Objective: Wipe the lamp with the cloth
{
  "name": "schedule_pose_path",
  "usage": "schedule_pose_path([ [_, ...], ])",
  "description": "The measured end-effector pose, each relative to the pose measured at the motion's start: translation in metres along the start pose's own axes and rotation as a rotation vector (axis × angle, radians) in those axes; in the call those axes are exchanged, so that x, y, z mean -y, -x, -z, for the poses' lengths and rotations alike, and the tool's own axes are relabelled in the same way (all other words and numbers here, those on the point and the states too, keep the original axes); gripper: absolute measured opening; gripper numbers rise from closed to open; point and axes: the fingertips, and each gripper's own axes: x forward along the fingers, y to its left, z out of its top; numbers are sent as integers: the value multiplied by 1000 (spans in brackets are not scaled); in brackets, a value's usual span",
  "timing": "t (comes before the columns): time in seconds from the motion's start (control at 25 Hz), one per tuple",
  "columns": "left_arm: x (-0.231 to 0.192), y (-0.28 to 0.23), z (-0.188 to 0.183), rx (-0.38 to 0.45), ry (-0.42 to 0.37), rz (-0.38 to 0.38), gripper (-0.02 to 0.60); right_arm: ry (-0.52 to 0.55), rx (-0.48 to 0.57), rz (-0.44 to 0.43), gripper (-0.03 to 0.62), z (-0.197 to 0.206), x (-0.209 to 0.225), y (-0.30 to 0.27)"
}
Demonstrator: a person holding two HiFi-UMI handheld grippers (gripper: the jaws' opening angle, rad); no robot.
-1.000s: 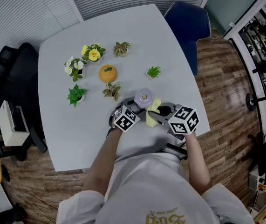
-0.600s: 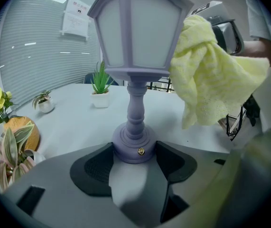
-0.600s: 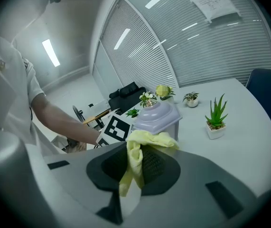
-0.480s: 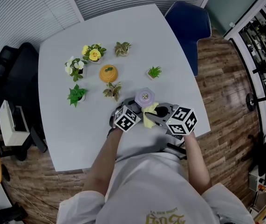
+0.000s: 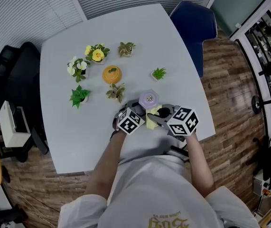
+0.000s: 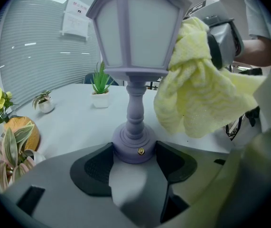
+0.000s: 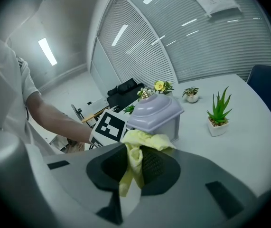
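Lilac is the thing to look for. In the head view, the pale purple lantern-shaped lamp [image 5: 148,99] stands near the front edge of the pale grey table [image 5: 78,132]. Your left gripper [image 5: 140,112] and right gripper [image 5: 154,120] meet right at it, both forearms reaching out from your body and angled down.

Left gripper view: the dark pads sit on either side of the lamp's round base [image 6: 134,145] and look pressed against it. I'd say that hand is just pinning the lamp so it can't slide or tip while you rub. The fluffy yellow cloth [image 6: 197,94] hangs against the shade's right panel.

Right gripper view: your jaws are pinched tight on a bunched fold of the cloth [image 7: 136,146], and the loose end lies against the lamp [image 7: 156,113] under its roof edge. Bunching it like that probably gives you a soft wad to wipe with.
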Motion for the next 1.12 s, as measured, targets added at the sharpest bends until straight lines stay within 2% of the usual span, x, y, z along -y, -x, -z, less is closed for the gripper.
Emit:
schedule_pose_path([
  [0.72, -2, -2, 1, 1, 2, -2, 285, -23, -62, -3, 60, 14, 12, -14],
  [0.92, -1, -2, 1, -1, 3, -2, 285, 9, -124, 28, 60, 23, 17, -20],
  [1.12, -1, -1, 1, 0, 1, -1, 285, 5, -130, 47, 60, 24, 23, -26],
])
